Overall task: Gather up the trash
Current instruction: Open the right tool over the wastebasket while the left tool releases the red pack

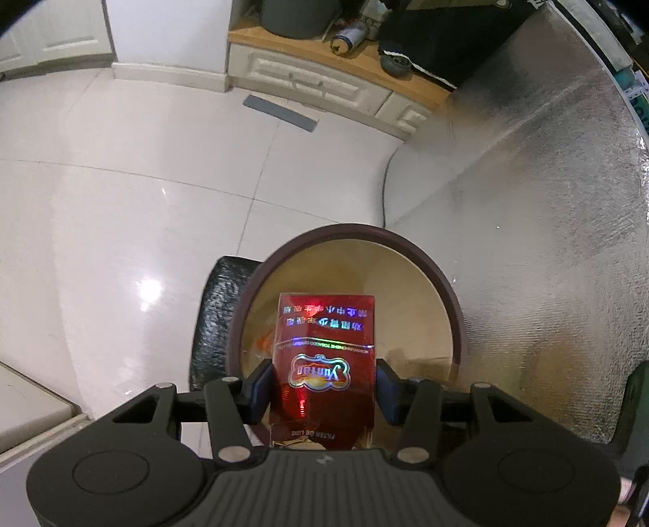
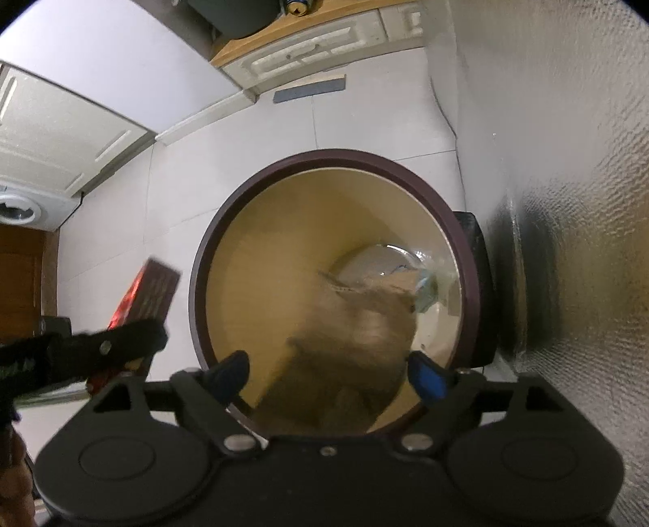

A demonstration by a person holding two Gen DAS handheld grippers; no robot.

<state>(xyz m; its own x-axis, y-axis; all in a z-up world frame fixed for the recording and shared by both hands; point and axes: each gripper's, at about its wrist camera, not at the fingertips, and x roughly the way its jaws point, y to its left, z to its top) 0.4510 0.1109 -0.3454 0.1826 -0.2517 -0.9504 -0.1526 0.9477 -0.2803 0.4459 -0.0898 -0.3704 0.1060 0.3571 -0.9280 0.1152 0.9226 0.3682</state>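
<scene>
My left gripper (image 1: 323, 385) is shut on a red cigarette pack (image 1: 323, 360) and holds it upright over the near rim of a round trash bin (image 1: 454, 296) with a dark rim and tan inside. My right gripper (image 2: 330, 373) is open and empty above the bin (image 2: 284, 227). A blurred brown piece of trash (image 2: 357, 344) is in mid-air inside the bin, just beyond its fingers. Clear plastic and paper trash (image 2: 409, 279) lies at the bin's bottom. In the right wrist view the pack (image 2: 146, 296) and left gripper (image 2: 121, 340) show left of the bin.
A silver foil-covered wall (image 1: 547, 202) stands right of the bin. A black object (image 1: 219, 316) sits against the bin's side. White cabinets (image 1: 316, 81) with a wooden top hold a can (image 1: 349, 36). A grey strip (image 1: 280, 111) lies on the white tiled floor (image 1: 142, 202).
</scene>
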